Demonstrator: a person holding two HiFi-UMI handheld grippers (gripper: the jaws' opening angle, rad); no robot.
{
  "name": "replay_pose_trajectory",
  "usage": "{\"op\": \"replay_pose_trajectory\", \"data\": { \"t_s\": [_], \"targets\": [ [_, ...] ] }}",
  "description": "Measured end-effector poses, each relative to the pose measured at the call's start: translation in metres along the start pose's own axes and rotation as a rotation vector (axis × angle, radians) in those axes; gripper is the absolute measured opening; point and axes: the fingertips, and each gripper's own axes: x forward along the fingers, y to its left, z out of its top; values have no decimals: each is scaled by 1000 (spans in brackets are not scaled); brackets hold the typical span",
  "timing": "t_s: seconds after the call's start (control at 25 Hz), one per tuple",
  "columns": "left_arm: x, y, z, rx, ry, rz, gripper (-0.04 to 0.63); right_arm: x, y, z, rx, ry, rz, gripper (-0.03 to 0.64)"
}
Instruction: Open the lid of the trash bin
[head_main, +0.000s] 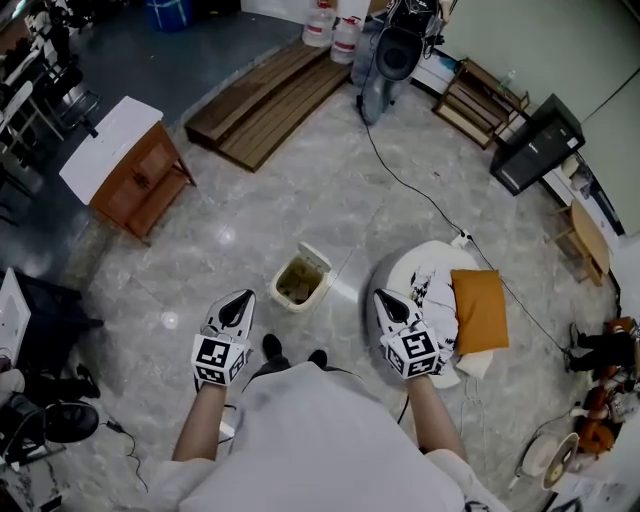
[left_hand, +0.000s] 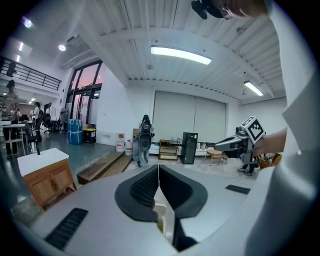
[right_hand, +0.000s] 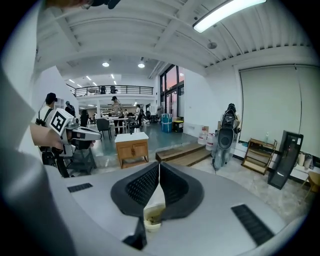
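At the upper left of the head view a wooden cabinet (head_main: 135, 175) with a white top stands on the pale stone floor (head_main: 330, 190). At lower left, the left tool (head_main: 237, 302) is held out over the floor; its own view shows the jaws pressed together with nothing between them. Just right of it, in the middle of the frame, the trash bin (head_main: 299, 280) stands on the floor between the two tools and apart from both. Its white lid is tipped up at the far rim and the yellowish inside shows. Right of centre, the right tool (head_main: 388, 300) is also shut on nothing, jaws meeting at the tips. Farther right an orange cushion (head_main: 479, 310) lies on a round white seat (head_main: 425, 262).
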Motion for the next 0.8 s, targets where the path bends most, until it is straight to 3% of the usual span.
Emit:
{"op": "replay_pose_trajectory", "data": {
  "t_s": [0.8],
  "targets": [
    [-9, 6, 5, -15, -10, 68, 18, 6, 0, 16, -36, -38, 41, 31]
  ]
}}
